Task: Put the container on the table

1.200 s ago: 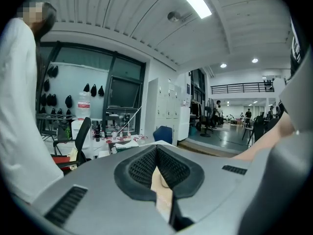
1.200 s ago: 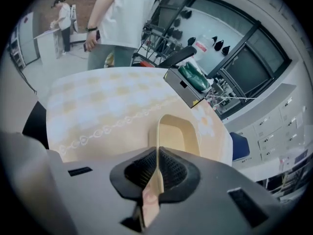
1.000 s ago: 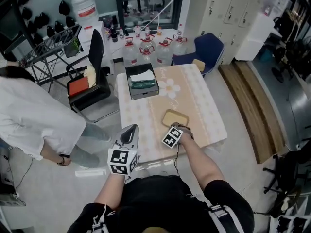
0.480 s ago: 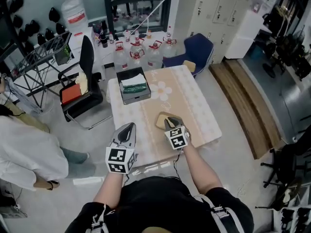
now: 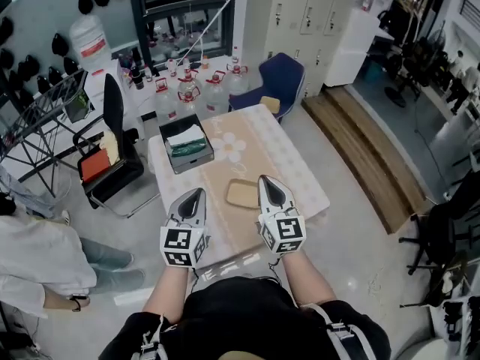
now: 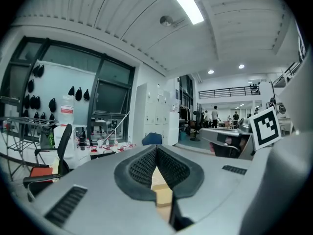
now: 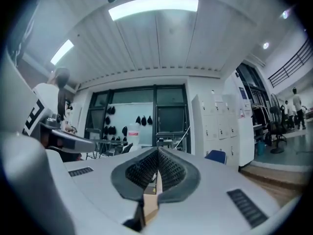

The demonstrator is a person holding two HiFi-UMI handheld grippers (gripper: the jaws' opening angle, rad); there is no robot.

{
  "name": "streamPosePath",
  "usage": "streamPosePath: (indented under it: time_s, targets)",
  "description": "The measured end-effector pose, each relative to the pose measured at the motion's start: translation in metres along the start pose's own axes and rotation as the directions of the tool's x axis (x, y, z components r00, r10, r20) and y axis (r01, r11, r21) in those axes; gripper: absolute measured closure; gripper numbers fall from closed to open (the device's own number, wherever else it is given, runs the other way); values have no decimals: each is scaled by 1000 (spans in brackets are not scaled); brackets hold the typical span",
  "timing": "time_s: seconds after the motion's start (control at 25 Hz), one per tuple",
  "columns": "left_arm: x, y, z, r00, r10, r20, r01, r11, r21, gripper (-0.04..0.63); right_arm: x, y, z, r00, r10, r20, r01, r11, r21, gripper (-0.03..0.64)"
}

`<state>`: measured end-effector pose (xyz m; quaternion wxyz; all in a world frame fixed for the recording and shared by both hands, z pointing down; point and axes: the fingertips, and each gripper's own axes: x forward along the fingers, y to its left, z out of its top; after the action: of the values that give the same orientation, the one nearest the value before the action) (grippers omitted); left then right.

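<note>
Tan container [image 5: 244, 193] on table [image 5: 296, 167]; both grippers shut and empty

Lies flat on the flowered beige cloth, near the tabletop's lower edge, centre of frame. Touched by nothing.

Left gripper [image 5: 193, 196] at lower left of it, right gripper [image 5: 268, 183] just to its right in the frame. Both held up in front of the table's near edge, apart from the container, pointing toward top of frame. Jaws pressed together on each, plain in both gripper views; nothing between the pads. Marker cubes toward bottom of frame.

Dark open box [image 5: 185, 145] at the table's upper left corner, white paper and something green inside. Black office chair [image 5: 112, 137] left of the table, red item on its seat. Row of water jugs [image 5: 187, 88] above the table; blue armchair [image 5: 279, 81] off its upper right corner. Person in white top [image 5: 34, 253] at lower left of frame.
</note>
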<state>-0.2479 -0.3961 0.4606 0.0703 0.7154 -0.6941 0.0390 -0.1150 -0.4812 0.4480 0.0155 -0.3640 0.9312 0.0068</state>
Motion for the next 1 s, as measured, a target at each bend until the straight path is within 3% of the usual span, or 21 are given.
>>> streamPosePath:
  time_s: [0.28, 1.0]
  targets:
    - [9, -15, 1, 999, -33, -2, 33, 999, 8, 581, -27, -2, 11, 998, -41, 40, 41, 999, -5, 603]
    - [-5, -25, 6, 999, -41, 2, 41, 999, 12, 581, -37, 14, 11, 999, -18, 31, 20, 999, -45, 603]
